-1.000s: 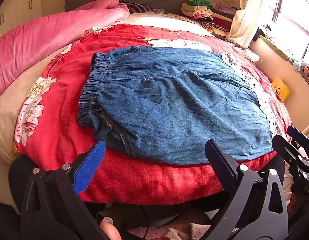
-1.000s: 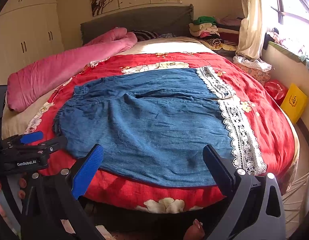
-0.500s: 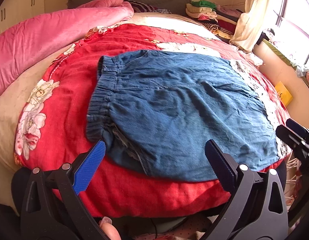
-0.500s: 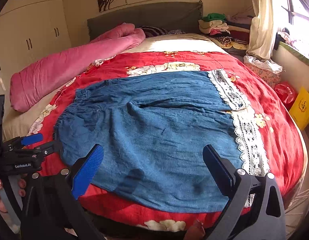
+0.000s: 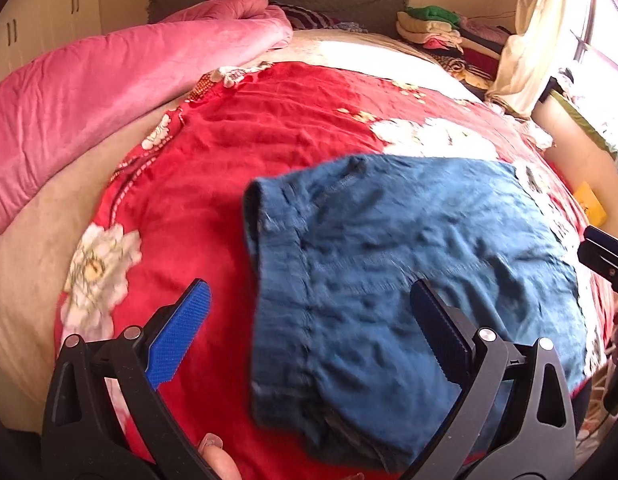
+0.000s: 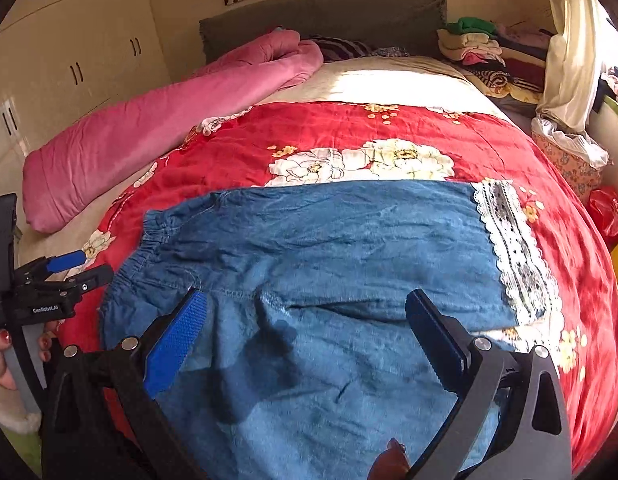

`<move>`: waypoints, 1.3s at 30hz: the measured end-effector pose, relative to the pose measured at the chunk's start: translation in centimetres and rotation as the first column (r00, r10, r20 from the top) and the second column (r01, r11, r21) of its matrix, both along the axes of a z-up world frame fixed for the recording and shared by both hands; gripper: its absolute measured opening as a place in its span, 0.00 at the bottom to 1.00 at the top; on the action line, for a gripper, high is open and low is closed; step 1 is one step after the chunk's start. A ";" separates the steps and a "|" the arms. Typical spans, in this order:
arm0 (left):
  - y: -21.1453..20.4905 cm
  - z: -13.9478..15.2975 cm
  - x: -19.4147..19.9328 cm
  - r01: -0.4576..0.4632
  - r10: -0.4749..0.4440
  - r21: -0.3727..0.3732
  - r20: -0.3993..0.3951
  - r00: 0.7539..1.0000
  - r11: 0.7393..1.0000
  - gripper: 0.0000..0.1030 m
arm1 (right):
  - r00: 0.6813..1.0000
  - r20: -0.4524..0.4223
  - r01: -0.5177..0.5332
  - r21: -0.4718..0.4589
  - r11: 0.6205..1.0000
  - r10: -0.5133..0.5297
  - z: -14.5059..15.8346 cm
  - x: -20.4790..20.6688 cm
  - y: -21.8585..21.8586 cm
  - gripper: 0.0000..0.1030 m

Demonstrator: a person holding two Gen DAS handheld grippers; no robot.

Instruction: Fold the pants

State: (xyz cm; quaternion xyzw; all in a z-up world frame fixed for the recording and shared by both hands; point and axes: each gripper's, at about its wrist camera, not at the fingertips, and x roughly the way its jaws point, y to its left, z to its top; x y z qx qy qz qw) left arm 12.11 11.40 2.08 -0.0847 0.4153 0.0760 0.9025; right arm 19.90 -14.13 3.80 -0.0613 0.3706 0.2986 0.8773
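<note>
Blue denim pants point(image 6: 329, 280) lie spread flat on the red flowered blanket point(image 6: 349, 128) of a bed, with the stretchy waistband point(image 6: 149, 236) toward the left and the white lace hems point(image 6: 517, 256) toward the right. No fold looks started yet, so this seems to be the reaching step, just ahead of the first grab. The left tongs point(image 5: 309, 328) are spread wide and hold nothing; they hang over the waistband end point(image 5: 265, 280) near the front edge of the bed. The right tongs point(image 6: 305, 332) are wide too and empty, over the middle of the pants where the two legs part. Next, I think each pair of tongs must come down on the near edge of the cloth, pinch it, and lift it over to the far edge so one leg lands on the other. The cloth is soft and a bit wrinkled, so a pinch may catch only the top layer. Around the bed, a rolled pink quilt point(image 6: 157, 128) lies along the left side, a grey headboard point(image 6: 321, 16) stands at the back, folded clothes point(image 6: 477, 44) are stacked in the far right corner, pale cupboards point(image 6: 69, 60) fill the left wall, and a sunny window with a cream curtain point(image 5: 525, 40) is on the right.
</note>
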 end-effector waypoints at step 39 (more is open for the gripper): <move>6.0 -2.4 9.7 0.156 -0.140 -0.143 0.116 0.983 0.977 0.21 | 0.859 -0.133 -0.507 -0.358 0.784 0.494 -7.7 15.0 17.8 0.45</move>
